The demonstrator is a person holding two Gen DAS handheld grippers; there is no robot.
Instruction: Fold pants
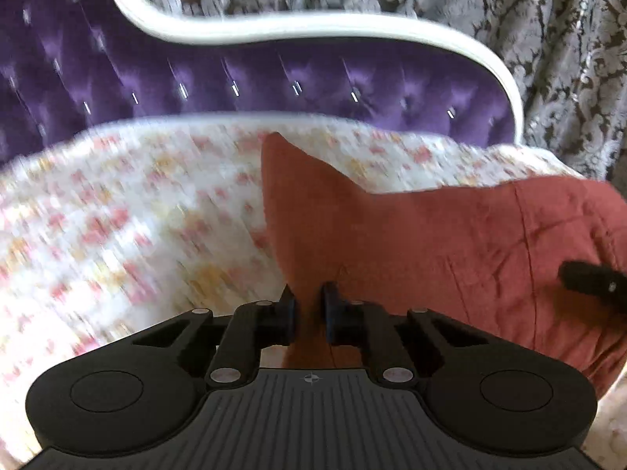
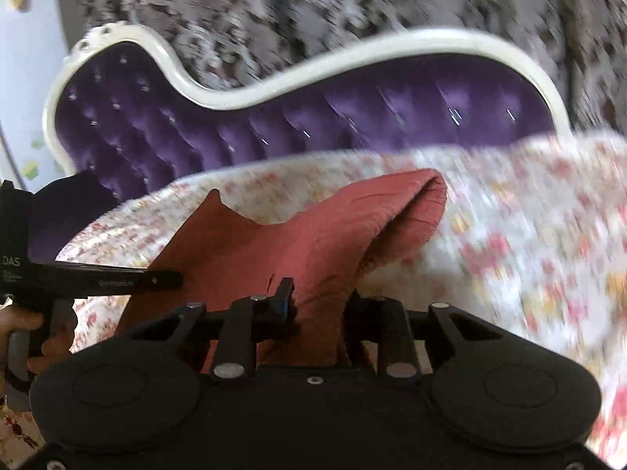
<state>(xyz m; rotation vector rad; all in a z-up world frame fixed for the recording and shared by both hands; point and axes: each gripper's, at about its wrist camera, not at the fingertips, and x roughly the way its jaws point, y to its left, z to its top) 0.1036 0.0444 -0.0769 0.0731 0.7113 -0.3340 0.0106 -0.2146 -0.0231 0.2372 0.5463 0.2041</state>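
Pants (image 1: 431,235) — pinched between both grippers' fingers (image 1: 289,311)

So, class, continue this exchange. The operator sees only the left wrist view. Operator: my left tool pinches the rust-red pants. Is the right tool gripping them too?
Observer: Yes, the right tool has a bunch of the pants clamped between its fingers.
Operator: The cloth runs off my frame's right edge. How does it end?
Observer: In a doubled-over fold, with the floral bedspread behind it.
Operator: What holds my left tool?
Observer: A hand grips its handle at the left edge of the right wrist view.
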